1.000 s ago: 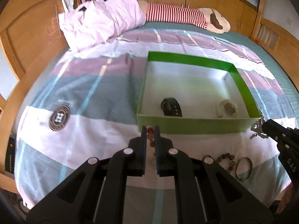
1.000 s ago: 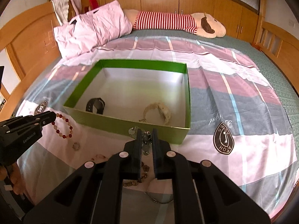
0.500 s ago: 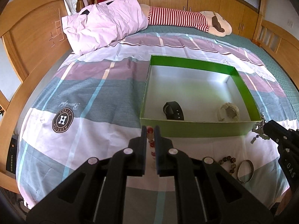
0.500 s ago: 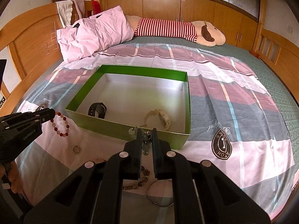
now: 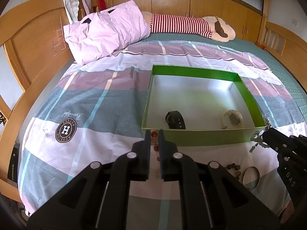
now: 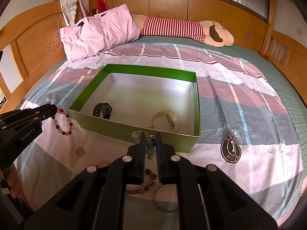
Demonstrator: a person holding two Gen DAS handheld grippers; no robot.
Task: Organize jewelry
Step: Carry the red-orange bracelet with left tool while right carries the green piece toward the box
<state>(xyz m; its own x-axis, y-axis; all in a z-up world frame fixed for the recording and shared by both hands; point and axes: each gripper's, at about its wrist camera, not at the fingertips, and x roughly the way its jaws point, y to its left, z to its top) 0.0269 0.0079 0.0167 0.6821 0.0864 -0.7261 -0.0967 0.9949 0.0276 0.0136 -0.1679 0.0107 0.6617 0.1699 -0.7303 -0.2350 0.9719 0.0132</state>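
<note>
Both tools (image 5: 154, 134) (image 6: 149, 137) level, jewelry pinched

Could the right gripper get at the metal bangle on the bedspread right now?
Probably not yet. The right gripper is shut on a silver charm bracelet, so it has to drop that in the green box first. Otherwise the metal bangle lies in the open just beneath it, nothing covering it.

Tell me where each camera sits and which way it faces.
Left wrist: on the left gripper, angled down at the green box; the right gripper shows at right.
Right wrist: on the right gripper, same aim; the left gripper and a hand show at left.
Shared: box, black watch, cream watch.
</note>
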